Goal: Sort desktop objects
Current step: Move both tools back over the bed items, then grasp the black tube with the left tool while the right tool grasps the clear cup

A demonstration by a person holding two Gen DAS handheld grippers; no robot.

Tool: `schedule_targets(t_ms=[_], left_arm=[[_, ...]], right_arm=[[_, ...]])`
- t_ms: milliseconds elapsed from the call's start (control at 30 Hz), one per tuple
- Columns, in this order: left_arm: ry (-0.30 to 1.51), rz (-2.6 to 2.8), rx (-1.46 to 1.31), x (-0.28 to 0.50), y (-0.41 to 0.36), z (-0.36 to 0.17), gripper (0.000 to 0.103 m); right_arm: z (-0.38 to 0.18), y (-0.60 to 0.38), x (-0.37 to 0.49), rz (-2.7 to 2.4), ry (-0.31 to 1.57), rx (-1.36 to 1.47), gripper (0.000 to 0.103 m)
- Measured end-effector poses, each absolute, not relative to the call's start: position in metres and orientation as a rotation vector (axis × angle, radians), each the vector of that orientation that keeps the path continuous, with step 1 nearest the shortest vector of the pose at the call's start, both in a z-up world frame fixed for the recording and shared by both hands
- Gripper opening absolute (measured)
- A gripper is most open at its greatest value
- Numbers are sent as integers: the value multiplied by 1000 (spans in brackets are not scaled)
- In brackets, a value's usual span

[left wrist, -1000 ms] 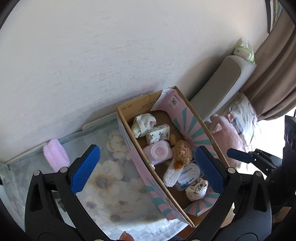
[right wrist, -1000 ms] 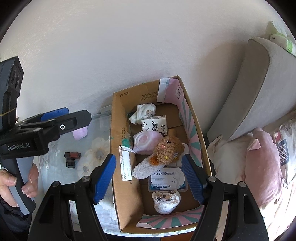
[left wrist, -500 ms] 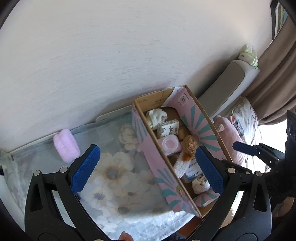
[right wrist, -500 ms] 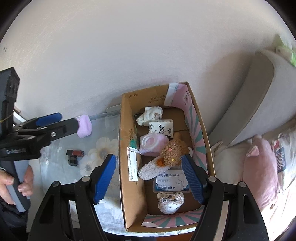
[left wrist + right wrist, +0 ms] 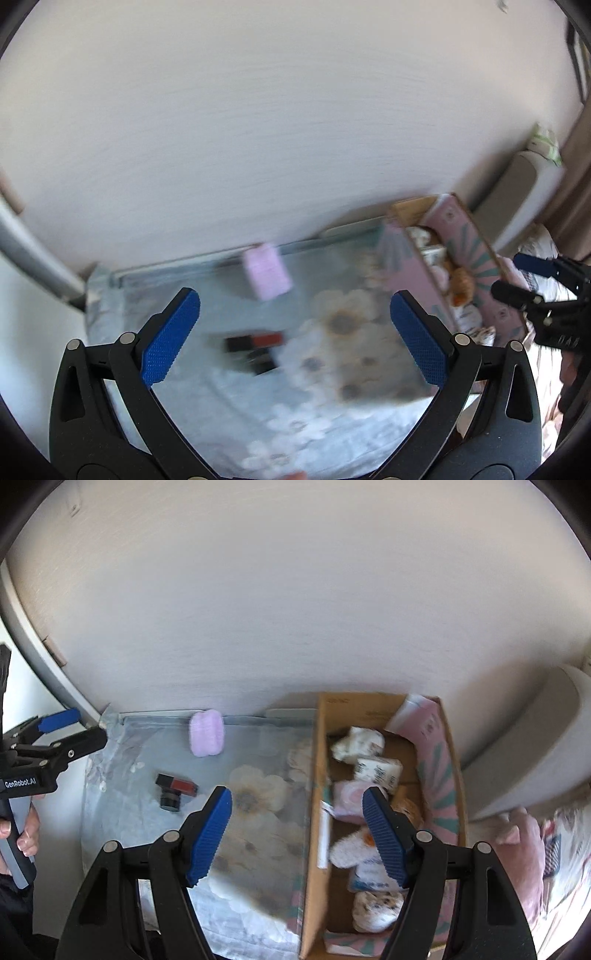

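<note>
A cardboard box [image 5: 317, 760] with a pink striped lining holds several small items: plush toys, tissue packs, a pink case. It shows blurred in the left wrist view [image 5: 410, 266]. On the floral cloth lie a fluffy pink object [image 5: 206, 732] [image 5: 266, 272] near the wall and a small red-and-black object [image 5: 175, 790] [image 5: 255, 347]. My left gripper [image 5: 295, 332] is open and empty above the cloth, and shows in the right wrist view [image 5: 74, 725]. My right gripper [image 5: 297, 834] is open and empty over the box's left wall, and shows in the left wrist view [image 5: 517, 277].
A white wall [image 5: 295, 609] runs behind the table. A grey cushion [image 5: 535, 746] and pink pillow [image 5: 521, 849] lie right of the box. The floral cloth [image 5: 240, 812] covers the tabletop left of the box.
Both grippers have swung left, away from the box. The pink object and the red-and-black object have come into the left wrist view. Both stay open.
</note>
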State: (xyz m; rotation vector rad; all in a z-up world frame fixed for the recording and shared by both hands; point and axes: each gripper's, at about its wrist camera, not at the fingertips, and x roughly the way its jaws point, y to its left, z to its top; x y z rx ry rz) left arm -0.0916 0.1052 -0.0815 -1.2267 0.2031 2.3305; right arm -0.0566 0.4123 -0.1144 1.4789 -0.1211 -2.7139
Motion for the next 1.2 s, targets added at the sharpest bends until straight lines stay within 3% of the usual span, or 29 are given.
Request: schedule_targets(t_ms=[333,633,767,900,1033,1200], left_arm=[[164,2412,-1331,-99,24,-117,103],[92,2349,-1378,-91,27,-184,102],[22,2325,-1429,-91,41,-221,98],[4,2332,-1466,-96,57,-249,94],[-2,2311,-1522,-105,67,-272,80],[-54,2307,-1534,-108,68,-284,78]], right_arm=[[-144,355,-97,-2579,-29,1511,69],[-210,328,-152,-2473,100,1609,69],[-245,324,-177,-2466,243,1652,69],[-268,328,-193,-2451,268,1702,69],[-281,337,-201,-2459,247,1718,69],[-291,337,-205,-2447,268,1719,69]])
